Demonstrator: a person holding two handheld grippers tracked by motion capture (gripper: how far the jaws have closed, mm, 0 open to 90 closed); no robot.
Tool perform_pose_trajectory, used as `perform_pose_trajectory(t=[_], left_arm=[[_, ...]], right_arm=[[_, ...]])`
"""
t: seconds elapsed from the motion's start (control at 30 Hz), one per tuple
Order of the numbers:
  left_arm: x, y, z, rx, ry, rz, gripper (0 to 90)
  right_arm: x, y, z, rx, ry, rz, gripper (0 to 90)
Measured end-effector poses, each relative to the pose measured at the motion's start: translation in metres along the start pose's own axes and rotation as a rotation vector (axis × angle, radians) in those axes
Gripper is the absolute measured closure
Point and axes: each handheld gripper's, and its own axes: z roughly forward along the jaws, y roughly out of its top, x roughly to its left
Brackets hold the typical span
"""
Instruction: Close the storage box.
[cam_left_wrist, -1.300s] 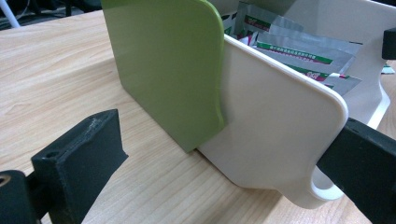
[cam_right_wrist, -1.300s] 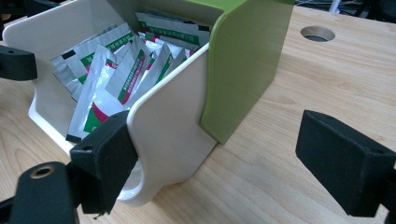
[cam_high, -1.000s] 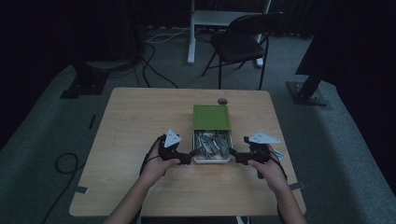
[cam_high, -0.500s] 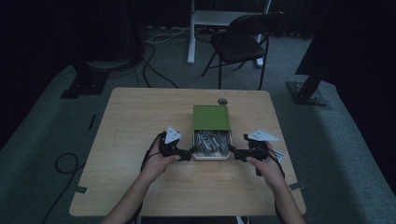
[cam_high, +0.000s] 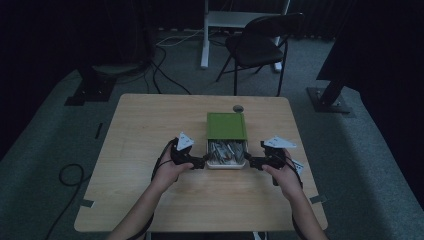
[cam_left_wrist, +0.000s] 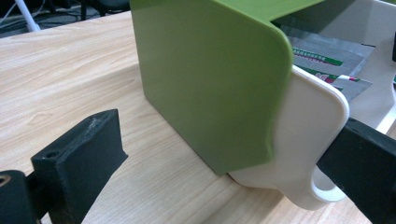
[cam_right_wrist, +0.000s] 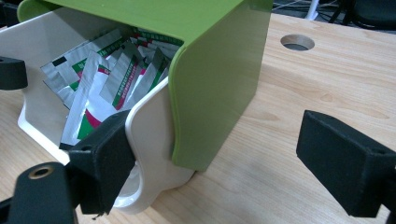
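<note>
Dim room all around, a folding chair (cam_high: 260, 47) beyond the far edge, and a pale wooden table (cam_high: 150, 130) with one thing in play at its middle: a white drawer (cam_high: 226, 163) slid partway out of its green sleeve (cam_high: 226, 125), the open end toward the person. Foil sachets (cam_high: 226, 150) lie jumbled inside, silver with green and red print. The left gripper (cam_high: 199, 162) sits at the drawer's left front corner, the right gripper (cam_high: 249, 162) at its right front corner, one hand behind each. In the left gripper view the jaws stand spread wide, one out over bare wood, the other just beside the drawer's rounded corner and its small loop handle (cam_left_wrist: 322, 186); nothing is pinched. The right gripper view mirrors it: jaws apart, one close against the white corner (cam_right_wrist: 154, 140), the other well out over the table. So this reads as the moment of lining up on the drawer's front corners, either to draw it further out or to push it home. To do it well, both sides should bite the white wall evenly, not the green sleeve, and move together and straight along the sleeve's length; a lopsided pull would likely skew the drawer and jam it or drag the whole box across the wood. Keeping the jaw tips clear of the sachets avoids snagging one.
</note>
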Motion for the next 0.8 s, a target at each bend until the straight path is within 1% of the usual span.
perform_pose_trajectory(t=[0.13,0.17,0.53,0.57,0.67,0.7,0.8], left_arm=[[0.001,0.001,0.002,-0.003,0.002,-0.006,2.8],[0.002,0.001,0.003,-0.001,-0.002,-0.014,2.8],[0.006,0.004,0.007,0.000,0.016,-0.010,2.8],[0.007,0.005,0.008,-0.001,0.017,-0.014,2.8],[0.007,0.005,0.009,-0.001,0.020,-0.014,2.8],[0.008,0.006,0.010,-0.001,0.026,-0.015,2.8],[0.008,0.007,0.011,-0.006,0.035,-0.013,2.8]], right_arm=[[-0.002,0.001,0.002,-0.005,-0.007,0.009,13.0],[-0.002,0.001,0.003,-0.006,-0.007,0.014,13.0],[-0.003,0.003,0.008,-0.013,-0.035,0.014,12.1],[-0.003,0.004,0.009,-0.013,-0.044,0.018,11.9],[-0.003,0.004,0.010,-0.013,-0.051,0.020,11.7],[-0.003,0.005,0.011,-0.013,-0.062,0.025,11.6],[-0.003,0.006,0.013,-0.012,-0.071,0.032,11.7]])
